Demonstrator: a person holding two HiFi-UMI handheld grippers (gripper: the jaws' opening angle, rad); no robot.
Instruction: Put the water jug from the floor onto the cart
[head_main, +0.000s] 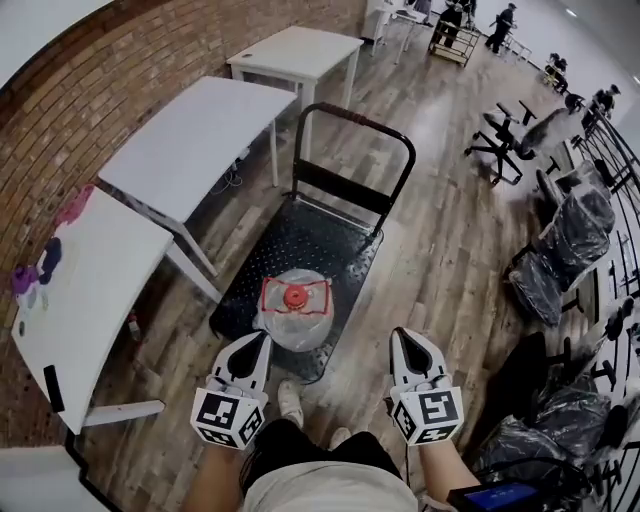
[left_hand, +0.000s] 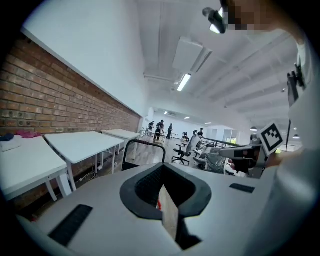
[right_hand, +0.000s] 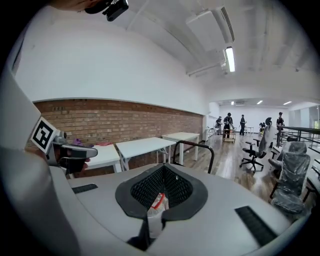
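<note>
water jug (head_main: 294, 308) stood upright on near end of cart (head_main: 300, 235) deck, red cap up; placement looked done. left gripper (head_main: 261, 340) and right gripper (head_main: 401, 336) flanked it, not touching, both clenched on nothing, probably because the jug needed no support.
</note>
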